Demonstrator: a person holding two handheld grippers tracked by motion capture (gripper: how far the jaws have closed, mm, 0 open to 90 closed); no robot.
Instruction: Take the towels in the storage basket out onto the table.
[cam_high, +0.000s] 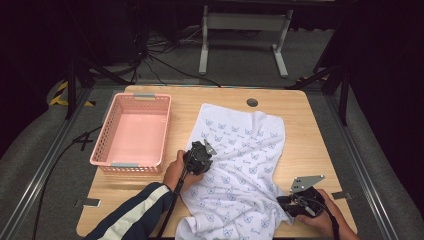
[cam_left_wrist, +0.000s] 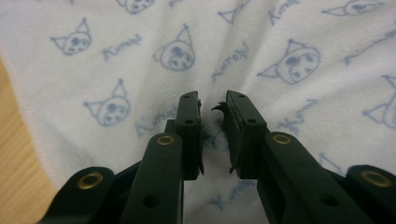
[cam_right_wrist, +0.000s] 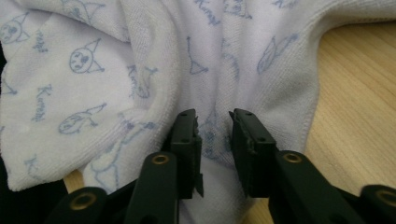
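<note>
Towel (cam_high: 240, 165) lies spread across the right half of the table (cam_high: 305, 145), white with small blue cat-face prints, rumpled and not yet folded. Its near edge droops over the table's front. Pink basket (cam_high: 132, 132) sits empty, just left of the cloth. Work looks early: no fold made, nothing in the basket.

Long axis runs from the far end by the table's cable hole (cam_high: 252, 102) down toward the person, tilted slightly left at the near end.

Left gripper (cam_left_wrist: 212, 112) rests on the towel's left edge, jaws narrowly parted over cloth, not pinching. Right gripper (cam_right_wrist: 214, 122) is at the near right corner, jaws apart with a ridge of fabric between them, no firm hold seen.
</note>
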